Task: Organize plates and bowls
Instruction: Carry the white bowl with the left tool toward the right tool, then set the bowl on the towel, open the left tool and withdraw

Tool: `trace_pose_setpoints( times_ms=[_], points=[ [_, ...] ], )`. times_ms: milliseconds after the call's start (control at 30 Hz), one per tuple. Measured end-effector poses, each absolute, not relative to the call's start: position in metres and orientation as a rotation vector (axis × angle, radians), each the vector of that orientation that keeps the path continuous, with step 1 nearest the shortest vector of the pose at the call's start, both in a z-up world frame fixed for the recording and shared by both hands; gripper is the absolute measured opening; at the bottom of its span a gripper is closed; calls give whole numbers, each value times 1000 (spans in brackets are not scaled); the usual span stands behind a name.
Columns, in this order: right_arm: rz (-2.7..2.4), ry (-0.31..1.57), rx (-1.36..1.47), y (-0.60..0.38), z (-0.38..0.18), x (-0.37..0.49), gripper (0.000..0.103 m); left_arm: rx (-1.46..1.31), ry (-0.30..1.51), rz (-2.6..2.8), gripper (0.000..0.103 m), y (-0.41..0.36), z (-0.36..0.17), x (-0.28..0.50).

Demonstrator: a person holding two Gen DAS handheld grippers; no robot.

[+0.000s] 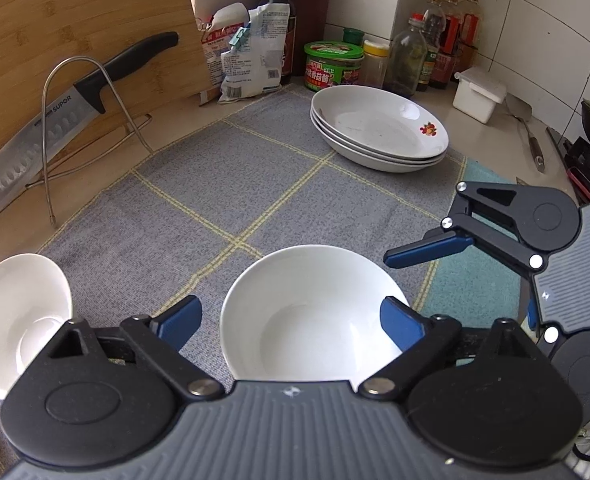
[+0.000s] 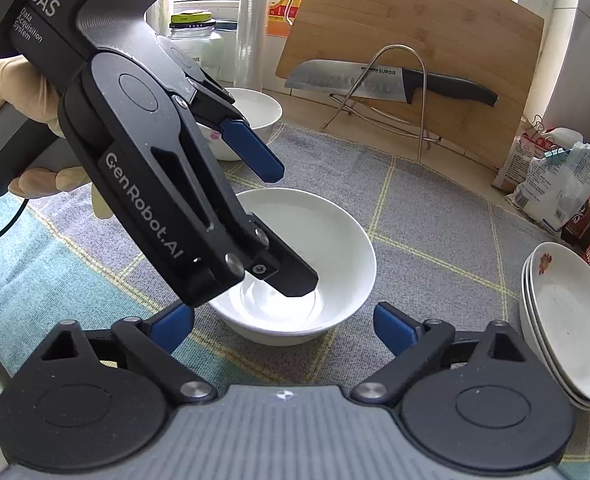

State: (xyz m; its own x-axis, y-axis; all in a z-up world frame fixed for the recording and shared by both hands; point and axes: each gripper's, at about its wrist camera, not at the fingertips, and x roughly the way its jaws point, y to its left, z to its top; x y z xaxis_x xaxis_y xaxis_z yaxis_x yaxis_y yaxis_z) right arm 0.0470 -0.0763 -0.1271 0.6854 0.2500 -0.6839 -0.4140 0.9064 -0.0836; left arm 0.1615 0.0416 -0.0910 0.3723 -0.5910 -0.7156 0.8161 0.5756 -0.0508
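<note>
Left hand-held gripper [image 1: 291,316] nearest, jaws spread wide, gripping nothing; bowl [image 1: 309,312] on mat [image 1: 215,200] between fingers, one finger inside it. Second bowl [image 1: 19,320] left, knife [image 1: 71,108] behind, plates [image 1: 379,130] stacked far right. Right hand-held gripper [image 2: 283,322] open, empty, just short of bowl.

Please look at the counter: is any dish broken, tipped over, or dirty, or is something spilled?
Nothing looks broken, tipped or spilled. The white bowl stands upright on the grey mat, and the three plates are stacked evenly. The only small oddity: faint dark specks on the top plate's inside.
</note>
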Motion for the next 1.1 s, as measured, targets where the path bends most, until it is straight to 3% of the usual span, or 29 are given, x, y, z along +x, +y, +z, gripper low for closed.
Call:
trace_pose_setpoints(
  times_ms=[667,1100],
  points=[
    [351,715,-223,-82,-106,42,103,240,616,-560,96,95,-73,138],
    [440,708,-200,-74,-83,70,103,141,633,-295,96,138,-88,150]
  ],
)
